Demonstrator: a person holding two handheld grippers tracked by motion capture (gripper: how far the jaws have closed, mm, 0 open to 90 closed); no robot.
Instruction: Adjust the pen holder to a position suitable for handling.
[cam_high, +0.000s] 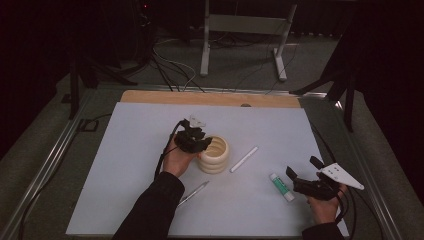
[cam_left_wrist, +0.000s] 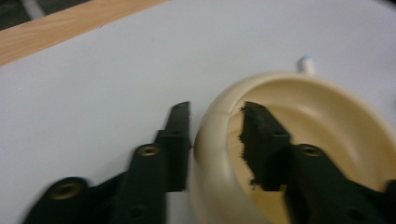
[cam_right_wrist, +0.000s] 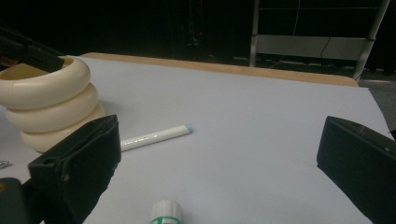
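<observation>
High view: left gripper (cam_high: 202, 142) recorded at the rim of the cream ribbed cup (cam_high: 215, 157), centre of the white table sheet (cam_high: 150, 125). Left gripper view: left gripper (cam_left_wrist: 215, 109) set astride the wall of the ribbed cup (cam_left_wrist: 327, 116), one jaw outside, one inside; narrowed to the wall's thickness, both jaws apparently in contact with it. Right gripper (cam_high: 302, 167) held low at the near right, spread wide, nothing gripped. Right gripper view: right gripper (cam_right_wrist: 217, 154) aimed across the sheet towards the ribbed cup (cam_right_wrist: 51, 102) at far left.

Hazards, as judged:
- Slip of the cup. Cause: hold on one rounded, smooth rim bulge only, little flat surface for the jaws.
- Tilt or topple on lifting. Cause: grip at one side of the rim, weight hung off-centre.
- Knock against the white marker (cam_high: 244, 159), lying just right of the cup, or the silver pen (cam_high: 194, 192), near left of it. Cause: low sideways travel.
- Roll of the green-banded tube (cam_high: 281, 187). Cause: right gripper lowered or swept too close; tube seen directly below and between the jaws (cam_right_wrist: 166, 212).

Markings:
- Cup: none seen.
- Marker (cam_right_wrist: 154, 136): faint marks along the barrel, not legible.
- Tube: green label band, print too blurred to read.
- No brand identified anywhere.
</observation>
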